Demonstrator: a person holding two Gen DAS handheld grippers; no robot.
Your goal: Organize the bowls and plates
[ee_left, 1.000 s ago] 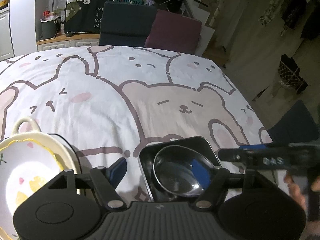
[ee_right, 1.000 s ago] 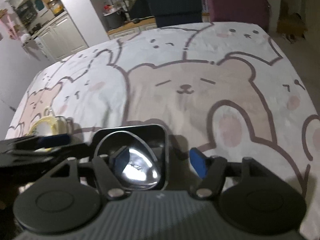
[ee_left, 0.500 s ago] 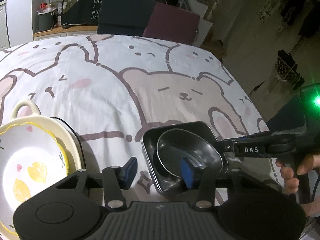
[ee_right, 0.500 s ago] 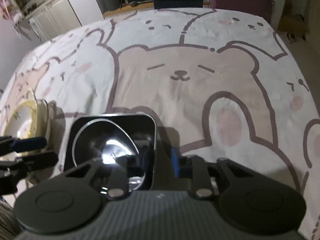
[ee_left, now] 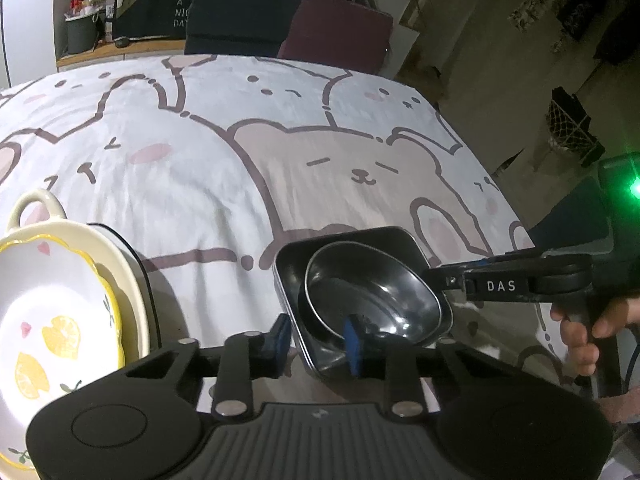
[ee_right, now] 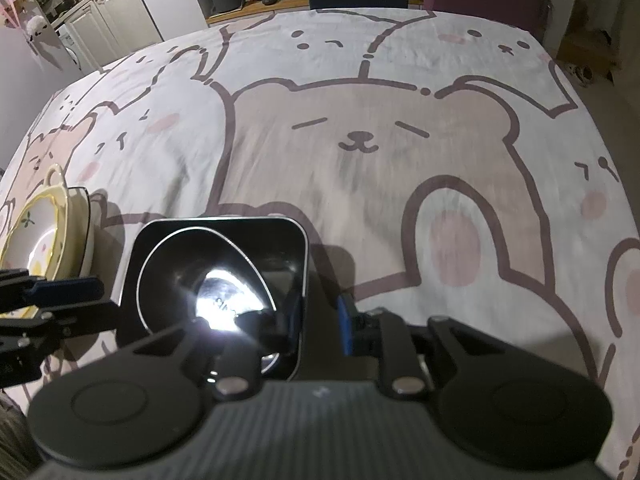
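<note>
Bear-print cloth (ee_left: 224, 184) over worktop, dim room | square metal tray (ee_left: 288, 268) with round bowl (ee_left: 372, 292) near front edge | left gripper (ee_left: 316, 338) just closing, clamped on tray's left wall | right gripper (ee_right: 316, 316) clenched on its right wall

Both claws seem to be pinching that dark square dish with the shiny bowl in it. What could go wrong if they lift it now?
The metal bowl sits loose and tilted in the square dish; an uneven lift could slide it out. The left gripper and right gripper, jaws just closing, each pinch only a thin wall, so the dish might slip. The stacked lemon-patterned plate lies close beside the left gripper and could get bumped.
</note>
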